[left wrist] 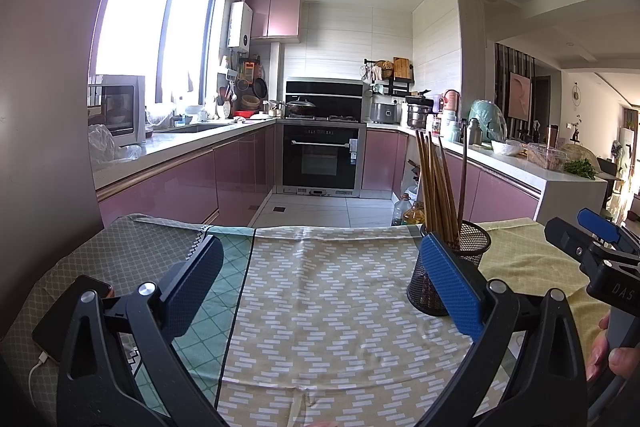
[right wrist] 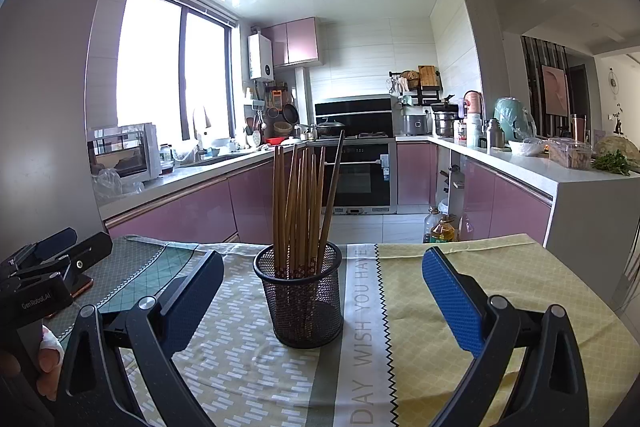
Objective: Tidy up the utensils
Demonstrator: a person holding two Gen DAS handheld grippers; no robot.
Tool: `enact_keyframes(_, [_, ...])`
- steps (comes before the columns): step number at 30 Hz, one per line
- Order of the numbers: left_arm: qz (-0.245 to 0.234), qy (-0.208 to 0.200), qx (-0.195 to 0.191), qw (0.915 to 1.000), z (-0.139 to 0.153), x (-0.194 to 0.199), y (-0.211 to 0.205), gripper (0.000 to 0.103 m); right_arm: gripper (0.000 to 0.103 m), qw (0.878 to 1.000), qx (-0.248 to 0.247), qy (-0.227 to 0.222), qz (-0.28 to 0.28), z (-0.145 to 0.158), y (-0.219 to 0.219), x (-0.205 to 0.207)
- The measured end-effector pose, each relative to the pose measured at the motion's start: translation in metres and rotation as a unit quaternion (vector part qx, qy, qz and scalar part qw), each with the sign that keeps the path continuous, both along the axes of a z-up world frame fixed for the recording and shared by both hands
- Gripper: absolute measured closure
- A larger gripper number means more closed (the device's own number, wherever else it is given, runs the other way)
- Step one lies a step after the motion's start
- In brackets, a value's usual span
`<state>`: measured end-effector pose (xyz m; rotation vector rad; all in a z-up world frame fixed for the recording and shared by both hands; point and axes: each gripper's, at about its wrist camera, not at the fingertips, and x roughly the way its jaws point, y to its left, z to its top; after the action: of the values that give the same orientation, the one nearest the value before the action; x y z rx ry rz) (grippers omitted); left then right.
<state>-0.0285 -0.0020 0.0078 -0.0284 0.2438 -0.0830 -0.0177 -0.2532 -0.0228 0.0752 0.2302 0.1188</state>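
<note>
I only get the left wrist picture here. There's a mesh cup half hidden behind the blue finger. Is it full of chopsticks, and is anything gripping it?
Observer: From the right wrist view the mesh cup stands whole and upright, with the chopsticks standing in it. The right gripper is open, with a finger on each side of the cup and neither touching it.

Operator: Any writing on the cloth?

Observer: Yes. A pale stripe of the tablecloth beside the cup reads "DAY WISH YOU HAVE".

Operator: And my own gripper?

Observer: The left gripper is open, holding nothing.
</note>
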Motion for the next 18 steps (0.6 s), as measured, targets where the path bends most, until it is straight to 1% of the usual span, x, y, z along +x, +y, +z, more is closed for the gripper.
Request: enact_keyframes(18, [0.0,0.0,0.0,1.0,-0.0001,0.0001,-0.0002,0.006,0.007,1.0,0.002,-0.002,-0.001,0.0008,0.0013,-0.0017])
